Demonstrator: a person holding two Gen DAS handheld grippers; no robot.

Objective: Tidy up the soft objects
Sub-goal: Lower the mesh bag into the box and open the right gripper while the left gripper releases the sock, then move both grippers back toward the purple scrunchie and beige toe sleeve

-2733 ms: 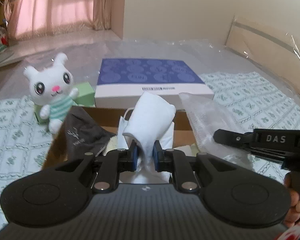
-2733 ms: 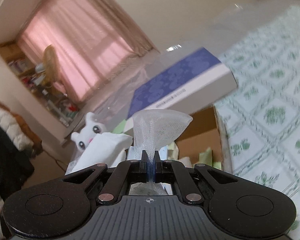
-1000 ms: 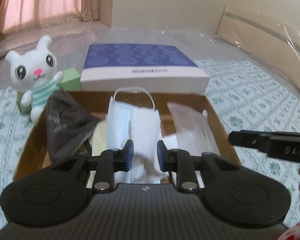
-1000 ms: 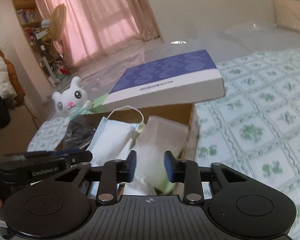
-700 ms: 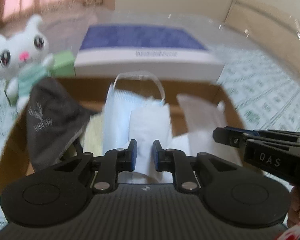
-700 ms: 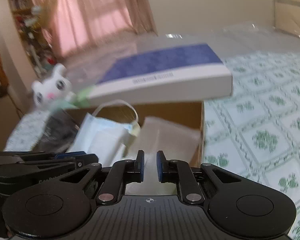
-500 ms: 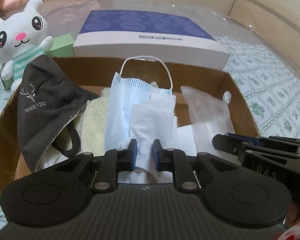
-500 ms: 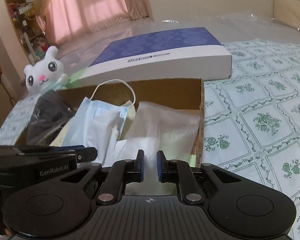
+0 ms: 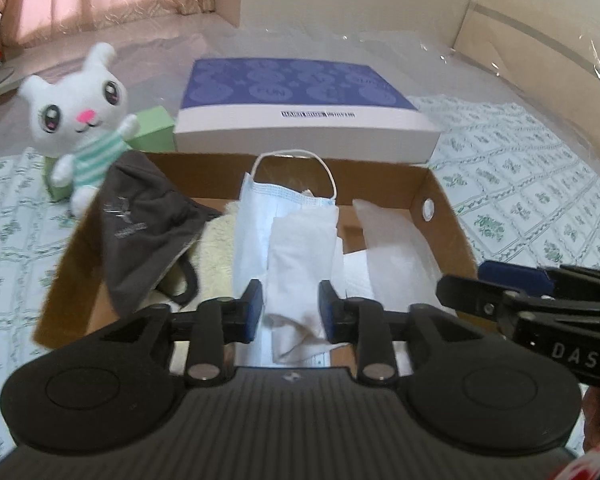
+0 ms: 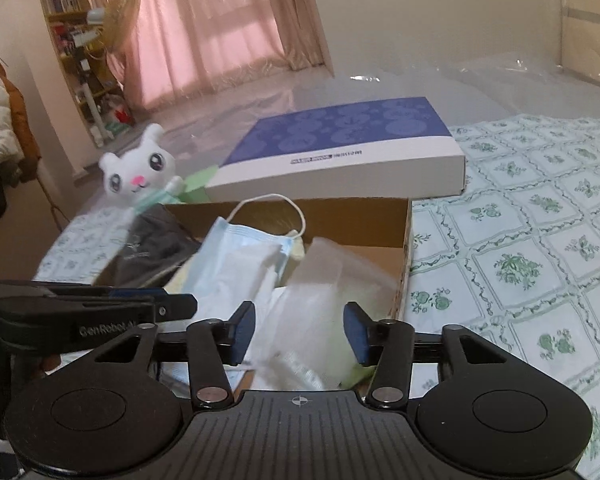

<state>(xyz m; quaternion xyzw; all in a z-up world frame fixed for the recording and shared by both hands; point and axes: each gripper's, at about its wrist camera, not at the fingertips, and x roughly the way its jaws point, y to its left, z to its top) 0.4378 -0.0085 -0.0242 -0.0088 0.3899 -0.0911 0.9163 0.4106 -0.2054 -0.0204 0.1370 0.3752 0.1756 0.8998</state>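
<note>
Both grippers have just been opening, and that is the change that matters: the left gripper (image 9: 290, 306) now stands with its jaws partly apart on either side of the folded white tissue (image 9: 302, 264), whose lower end lies between the pads without being pinched, and the right gripper (image 10: 299, 330) stands about half open over the translucent mesh pouch (image 10: 324, 292), which lies loose below it rather than clamped. A couple of seconds ago each piece was held up in closed jaws above the cardboard box (image 9: 440, 216); now both rest inside it, the tissue draped over the pale blue surgical mask (image 9: 256, 216) in the middle and the pouch towards the right-hand wall. The dark cloth mask (image 9: 148, 232) hangs over the left wall beside a cream fleecy cloth (image 9: 216, 248). So this pair of items looks delivered (nothing is gripped by either tool). The white plush bunny (image 9: 80, 120) sits outside the box, against a green block (image 9: 152, 132), and is likely the next soft thing to collect.
</note>
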